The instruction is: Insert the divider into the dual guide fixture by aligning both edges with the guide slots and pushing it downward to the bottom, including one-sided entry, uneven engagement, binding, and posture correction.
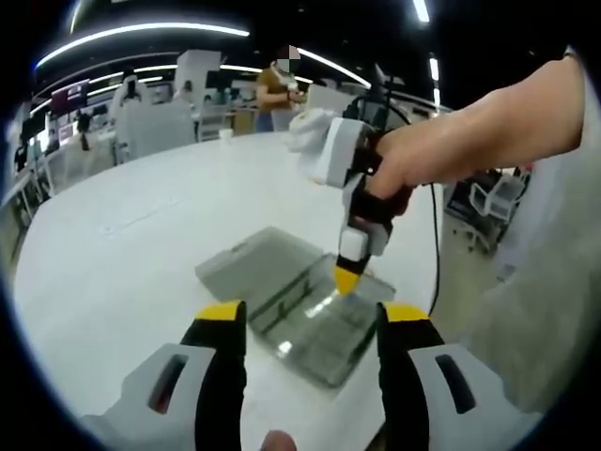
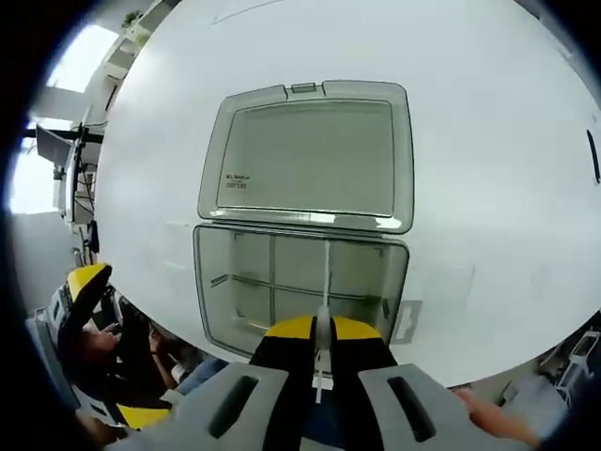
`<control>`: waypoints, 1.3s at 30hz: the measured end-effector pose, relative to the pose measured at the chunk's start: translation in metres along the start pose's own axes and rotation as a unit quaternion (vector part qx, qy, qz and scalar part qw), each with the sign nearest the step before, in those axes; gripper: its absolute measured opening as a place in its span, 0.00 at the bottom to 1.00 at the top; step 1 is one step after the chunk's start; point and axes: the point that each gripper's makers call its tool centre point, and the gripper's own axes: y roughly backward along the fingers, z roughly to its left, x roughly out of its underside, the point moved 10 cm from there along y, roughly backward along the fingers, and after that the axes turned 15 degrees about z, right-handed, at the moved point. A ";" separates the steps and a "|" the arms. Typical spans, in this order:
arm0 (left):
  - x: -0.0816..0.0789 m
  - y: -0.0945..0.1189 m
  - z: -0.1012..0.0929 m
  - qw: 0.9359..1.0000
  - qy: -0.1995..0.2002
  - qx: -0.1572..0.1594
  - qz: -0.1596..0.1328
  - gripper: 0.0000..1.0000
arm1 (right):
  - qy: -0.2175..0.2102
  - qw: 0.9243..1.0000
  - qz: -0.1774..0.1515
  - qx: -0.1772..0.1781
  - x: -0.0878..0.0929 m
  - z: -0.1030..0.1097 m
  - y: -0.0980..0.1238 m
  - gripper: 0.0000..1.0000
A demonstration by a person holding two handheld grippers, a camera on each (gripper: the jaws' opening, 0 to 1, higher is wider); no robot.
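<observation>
A clear plastic box point(image 2: 235, 282) with inner guide walls lies on the white table, its lid point(image 2: 305, 155) folded open flat behind it. My right gripper point(image 2: 319, 331) is shut on a thin clear divider point(image 2: 326, 272). The divider stands edge-on over the box, right of its middle. How deep it sits in the slots I cannot tell. In the left gripper view the right gripper point(image 1: 346, 279) points down into the box point(image 1: 319, 348), with a hand around it. My left gripper point(image 1: 313, 315) hangs open just in front of the box, with nothing between its fingers.
The white table point(image 1: 122, 254) is wide and bare around the box, and its edge runs close on the near side. My left gripper point(image 2: 111, 346) shows at the left of the right gripper view, past that edge. Chairs, desks and a person stand far behind the table.
</observation>
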 end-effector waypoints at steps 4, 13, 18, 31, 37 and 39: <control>0.000 0.000 0.000 1.000 0.001 0.000 0.000 0.54 | 0.002 1.000 0.000 0.003 -0.002 -0.001 -0.003 0.00; 0.002 -0.001 0.001 1.000 0.003 0.000 0.001 0.54 | -0.004 1.000 0.004 -0.001 -0.003 -0.001 -0.001 0.00; 0.001 -0.001 0.001 1.000 0.003 0.001 -0.001 0.54 | -0.004 1.000 0.004 -0.003 -0.003 -0.001 -0.001 0.00; 0.000 -0.002 0.001 1.000 0.004 0.001 -0.001 0.54 | 0.001 1.000 0.006 -0.003 -0.002 0.002 0.000 0.00; 0.001 -0.002 0.002 1.000 0.004 0.002 0.000 0.54 | 0.003 1.000 0.005 -0.004 0.000 0.001 0.001 0.00; 0.001 -0.002 0.001 1.000 0.004 0.002 0.000 0.54 | 0.003 1.000 0.005 -0.003 0.000 0.000 0.001 0.00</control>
